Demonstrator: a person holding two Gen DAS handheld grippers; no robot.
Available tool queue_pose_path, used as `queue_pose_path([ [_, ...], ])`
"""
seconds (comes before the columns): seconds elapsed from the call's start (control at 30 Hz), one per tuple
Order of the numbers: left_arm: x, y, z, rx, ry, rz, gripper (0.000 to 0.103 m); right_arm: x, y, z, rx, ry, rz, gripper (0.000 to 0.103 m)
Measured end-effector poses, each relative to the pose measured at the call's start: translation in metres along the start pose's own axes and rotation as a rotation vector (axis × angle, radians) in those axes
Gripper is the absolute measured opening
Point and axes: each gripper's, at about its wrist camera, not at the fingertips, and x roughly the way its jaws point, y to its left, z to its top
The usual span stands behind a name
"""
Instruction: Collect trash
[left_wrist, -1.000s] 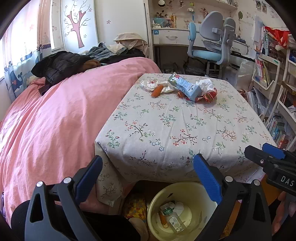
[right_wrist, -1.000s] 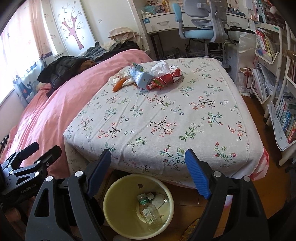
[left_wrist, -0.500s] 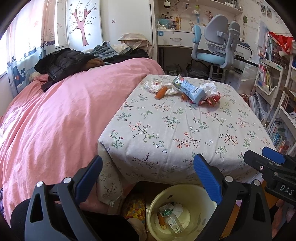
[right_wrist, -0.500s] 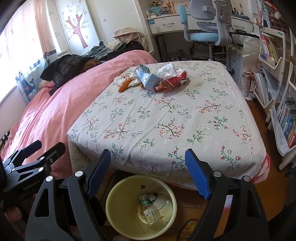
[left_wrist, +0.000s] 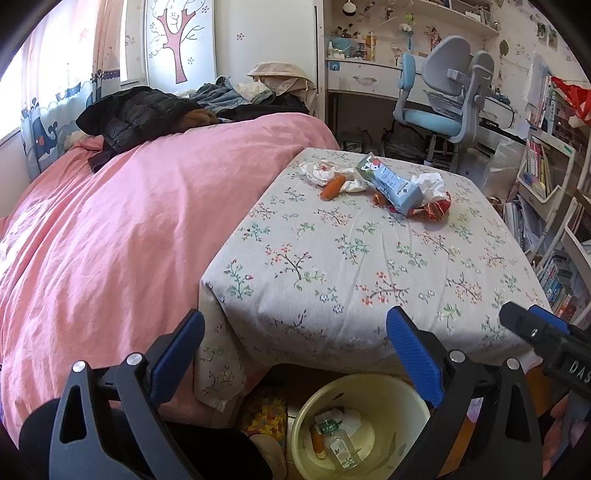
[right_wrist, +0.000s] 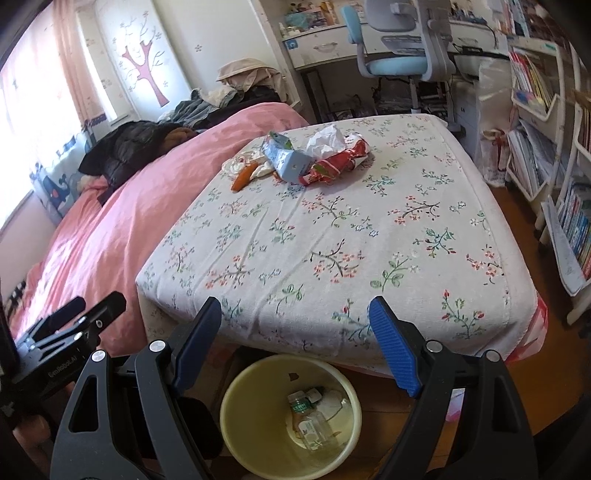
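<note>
A pile of trash lies at the far side of the floral table (left_wrist: 369, 266): a blue carton (left_wrist: 391, 182) (right_wrist: 286, 158), a red wrapper (left_wrist: 434, 208) (right_wrist: 338, 164), white crumpled paper (left_wrist: 428, 182) (right_wrist: 325, 142), an orange sausage-like piece (left_wrist: 332, 187) (right_wrist: 243, 177) and a white wrapper (left_wrist: 321, 170). A yellow bin (left_wrist: 369, 384) (right_wrist: 251, 387) on the floor at the table's near edge holds a plastic bottle (right_wrist: 310, 422) and scraps. My left gripper (left_wrist: 295, 354) and right gripper (right_wrist: 295, 343) are both open and empty, above the bin, far from the pile.
A pink quilted bed (left_wrist: 110, 240) with a black jacket (left_wrist: 136, 114) lies left of the table. A blue desk chair (left_wrist: 439, 99) and desk stand behind. Bookshelves (right_wrist: 546, 155) line the right side. The floor is wood.
Both grippers have risen and tilted slightly, so the table and trash pile sit lower and nearer in view. Both stay open and empty.
</note>
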Motion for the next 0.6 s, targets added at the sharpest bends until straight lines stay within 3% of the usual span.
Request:
queue_pose_path([
  [0.2,0.012,0.002,0.024,-0.041,0.004,-0.047,0.094,0.008,0.001,0.052,-0.042,-0.033,-0.013,0.079],
  [0.33,0.029,-0.003,0.05,-0.01,-0.003,-0.043,0.094,0.026,-0.001,0.099,-0.101,-0.02,-0.021,0.079],
  [0.47,0.059,0.0,0.077,-0.04,0.033,-0.057,0.094,0.053,-0.004,0.137,-0.157,0.007,-0.018,0.078],
  [0.6,0.095,-0.003,0.103,-0.032,0.071,-0.049,0.094,0.091,-0.006,0.163,-0.186,0.03,-0.007,0.069],
])
